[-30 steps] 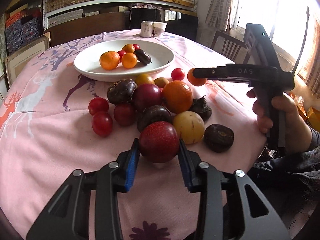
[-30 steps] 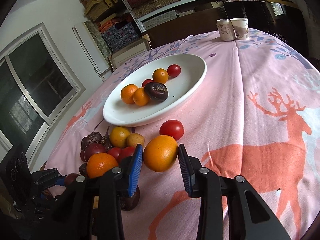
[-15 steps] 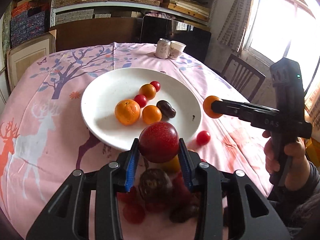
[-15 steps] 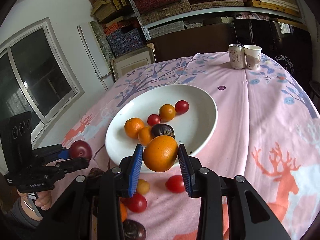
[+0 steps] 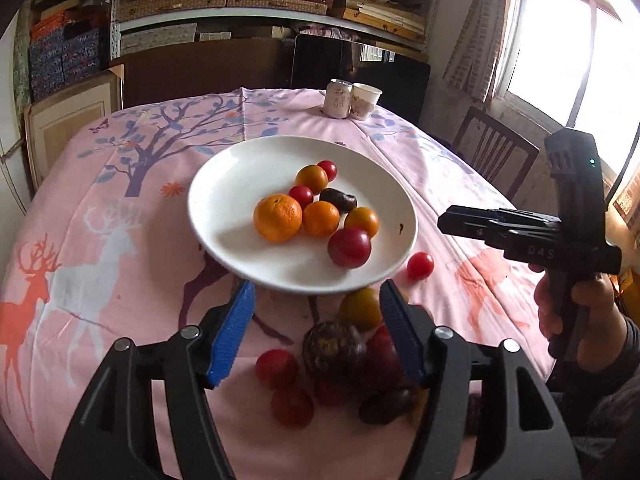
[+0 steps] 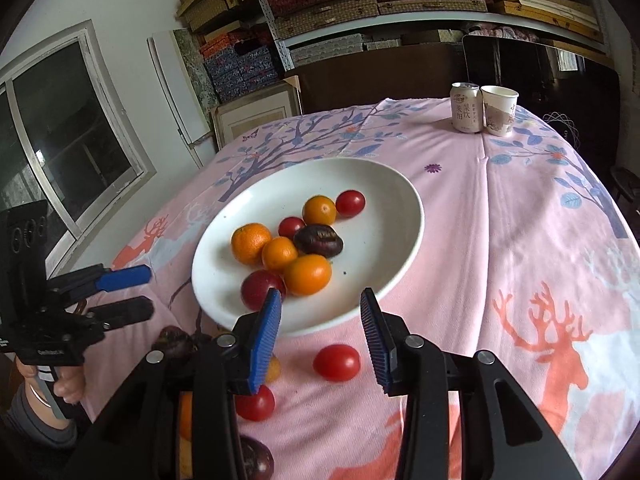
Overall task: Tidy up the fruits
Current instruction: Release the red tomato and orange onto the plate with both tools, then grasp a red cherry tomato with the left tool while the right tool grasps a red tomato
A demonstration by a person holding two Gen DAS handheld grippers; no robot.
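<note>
A white plate (image 5: 224, 184) (image 6: 392, 200) on the pink cloth holds several fruits: oranges, small tomatoes, a dark fruit, a red plum (image 5: 349, 247) (image 6: 262, 290) and an orange (image 5: 361, 221) (image 6: 308, 274) at its near side. My left gripper (image 5: 314, 330) is open and empty, above the plate's near rim and the loose fruit pile (image 5: 334, 350). My right gripper (image 6: 320, 332) is open and empty over the plate's near rim; it also shows in the left wrist view (image 5: 444, 224).
A drink can (image 5: 339, 98) (image 6: 466, 107) and a paper cup (image 5: 366, 101) (image 6: 499, 110) stand at the table's far side. A loose cherry tomato (image 5: 420, 265) (image 6: 336, 362) lies beside the plate. A wooden chair (image 5: 494, 156) stands at the right, shelves behind.
Both grippers have opened over the plate. The red plum has dropped from the left gripper and the orange from the right; both now lie on the plate.
</note>
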